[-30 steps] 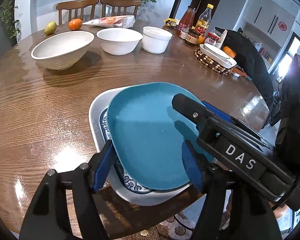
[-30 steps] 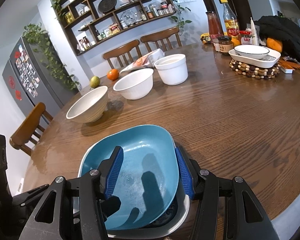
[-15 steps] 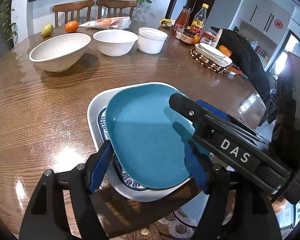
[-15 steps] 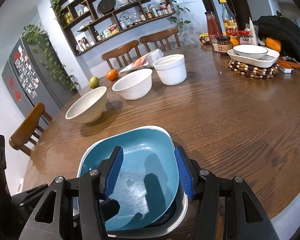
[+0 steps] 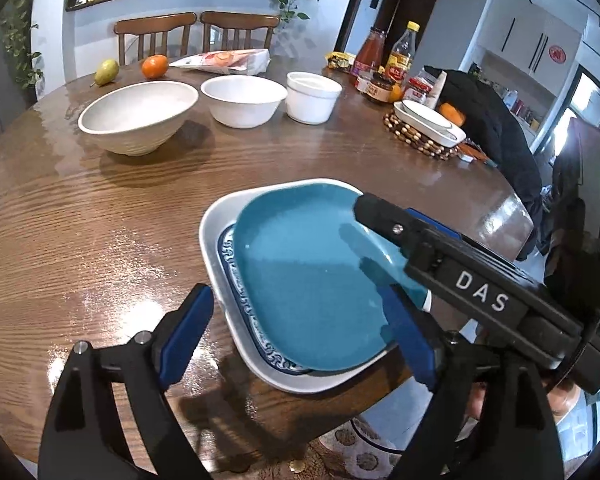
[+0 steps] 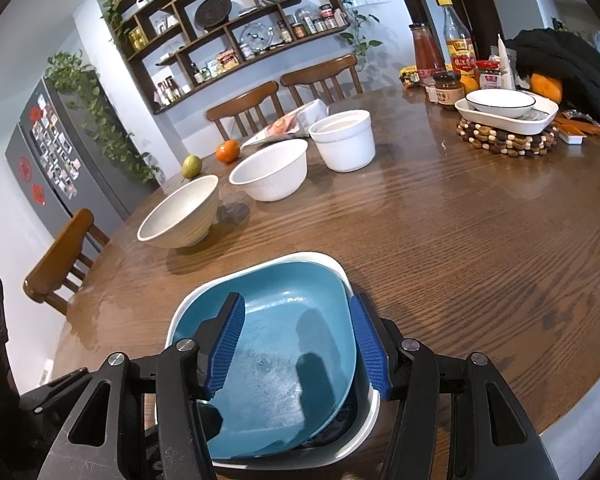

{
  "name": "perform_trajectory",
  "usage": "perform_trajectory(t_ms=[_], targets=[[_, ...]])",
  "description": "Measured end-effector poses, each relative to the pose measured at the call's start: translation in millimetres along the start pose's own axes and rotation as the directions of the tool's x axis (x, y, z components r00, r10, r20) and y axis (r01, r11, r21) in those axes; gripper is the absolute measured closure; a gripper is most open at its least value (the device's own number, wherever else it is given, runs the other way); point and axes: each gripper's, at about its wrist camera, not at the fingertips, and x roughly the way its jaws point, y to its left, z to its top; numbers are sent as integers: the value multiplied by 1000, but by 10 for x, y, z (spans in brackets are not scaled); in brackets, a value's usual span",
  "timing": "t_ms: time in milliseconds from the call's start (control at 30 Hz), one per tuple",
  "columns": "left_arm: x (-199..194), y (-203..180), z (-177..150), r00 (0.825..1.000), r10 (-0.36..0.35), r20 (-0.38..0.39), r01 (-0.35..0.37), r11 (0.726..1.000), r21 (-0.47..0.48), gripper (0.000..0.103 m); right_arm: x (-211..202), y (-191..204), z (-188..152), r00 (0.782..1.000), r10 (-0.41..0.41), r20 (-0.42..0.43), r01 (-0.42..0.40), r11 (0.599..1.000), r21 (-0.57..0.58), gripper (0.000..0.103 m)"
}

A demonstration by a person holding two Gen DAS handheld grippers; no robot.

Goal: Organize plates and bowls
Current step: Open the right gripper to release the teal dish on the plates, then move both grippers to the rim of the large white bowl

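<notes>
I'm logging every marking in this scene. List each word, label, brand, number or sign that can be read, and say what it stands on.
"DAS": white letters on the black body of the right gripper, seen in the left wrist view.
Labels on the sauce bottles and jars: print too small to read.
Red signs on the fridge and on the cabinet door: characters too blurred to read.

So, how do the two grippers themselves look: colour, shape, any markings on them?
Both are black, angular frames with silver screw heads. The left gripper has two fingers lined with blue pads. The right gripper has blue ribbed pads too; in the left wrist view its black body carries white letters "DAS". No cables or sleeves are visible.
</notes>
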Motion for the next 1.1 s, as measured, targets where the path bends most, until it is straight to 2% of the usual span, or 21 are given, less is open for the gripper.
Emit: perform_trajectory(t_ms=[200, 300, 833, 900, 933, 1100], targets=[[-51, 79, 9, 1000, -19, 11, 19, 999, -28, 16, -42, -22, 24, 1000, -6, 8, 5, 1000, 11, 45], [-57, 112, 10, 1000, -19, 10, 19, 999, -40, 16, -39, -42, 20, 1000, -11, 7, 11, 1000, 14, 39], [-216, 450, 150, 999, -8, 39, 13, 992, -127, 17, -141, -147, 77, 1000, 1, 8, -2, 999, 37, 38], [-284, 537, 198, 998, -22, 53, 29, 988, -150, 17, -166, -134, 147, 1000, -15, 16, 15, 1000, 25, 30], [-316, 580, 226, 998, -22, 61, 32, 987, -159, 17, -179, -137, 179, 999, -22, 24, 21, 999, 26, 22], [-505, 871, 419, 994, 35, 103, -9, 970, -241, 17, -324, -29, 432, 996, -20, 90, 21, 1000, -11, 19]])
